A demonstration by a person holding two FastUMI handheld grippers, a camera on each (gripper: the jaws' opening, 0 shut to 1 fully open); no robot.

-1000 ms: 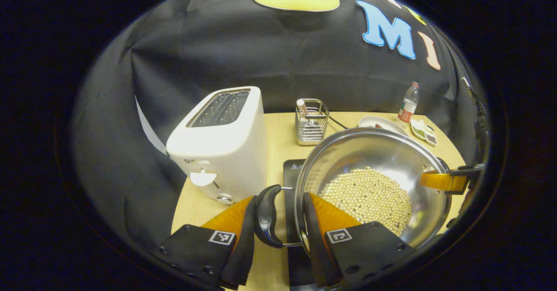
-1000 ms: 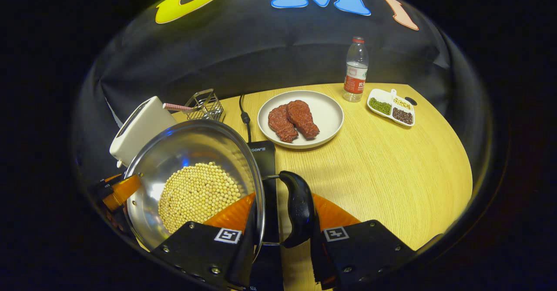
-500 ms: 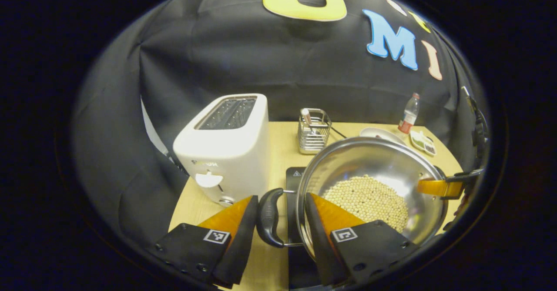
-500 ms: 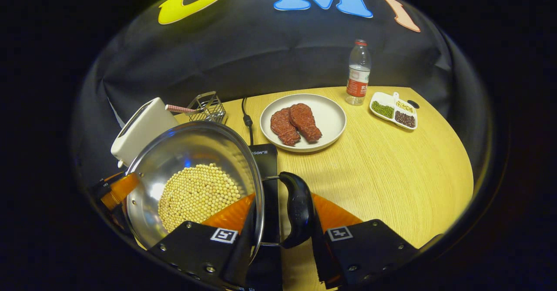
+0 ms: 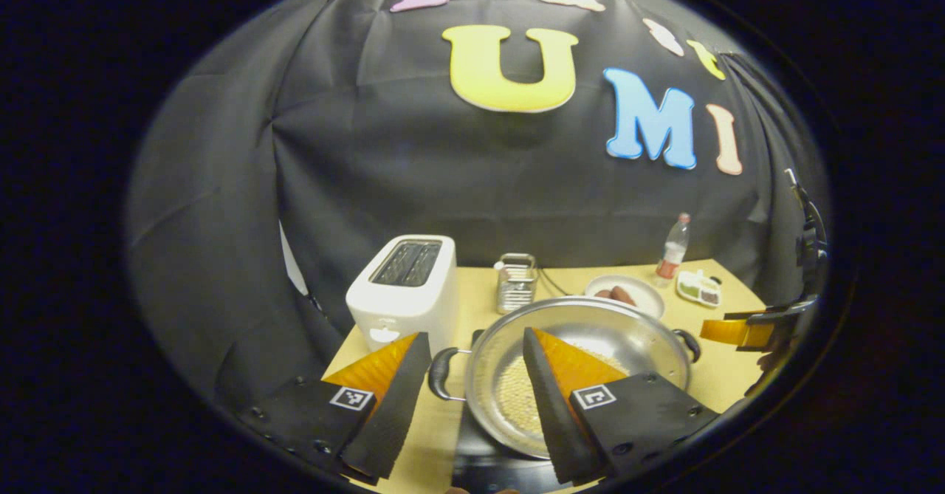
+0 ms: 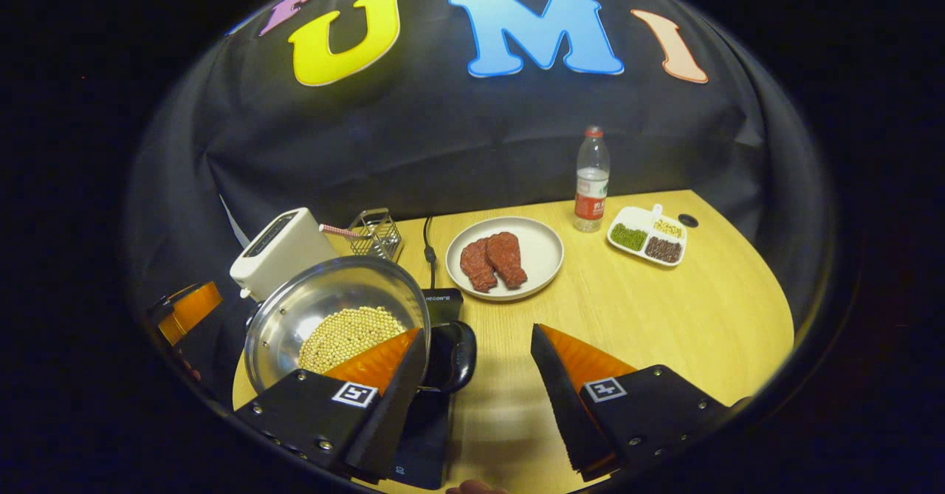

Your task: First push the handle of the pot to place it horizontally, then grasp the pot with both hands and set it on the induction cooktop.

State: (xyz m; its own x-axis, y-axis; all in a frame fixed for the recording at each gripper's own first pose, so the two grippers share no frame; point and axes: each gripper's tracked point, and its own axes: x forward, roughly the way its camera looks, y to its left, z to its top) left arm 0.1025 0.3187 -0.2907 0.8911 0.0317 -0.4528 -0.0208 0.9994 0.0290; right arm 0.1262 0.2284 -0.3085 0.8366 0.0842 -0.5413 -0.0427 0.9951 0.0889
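The steel pot (image 5: 590,331) of soybeans (image 6: 351,335) stands on the black induction cooktop (image 5: 487,464), its two black handles level. In the left gripper view my left gripper (image 5: 476,337) is open and raised, and the pot's left handle (image 5: 441,373) lies below the gap, touched by neither finger. In the right gripper view my right gripper (image 6: 478,331) is open too, with the pot's right handle (image 6: 454,354) just inside its left finger and free. Each gripper shows in the other's view: the right gripper (image 5: 746,329) and the left gripper (image 6: 184,309).
A white toaster (image 6: 280,250) and a wire holder (image 6: 375,234) stand behind the pot. To the right are a plate (image 6: 543,239) with two pieces of meat, a water bottle (image 6: 590,180) and a divided dish (image 6: 647,235). A cable (image 6: 428,239) runs back from the cooktop.
Both grippers were shut on the pot's handles; now both have opened and drawn back and up. The pot has come down and rests on the cooktop.
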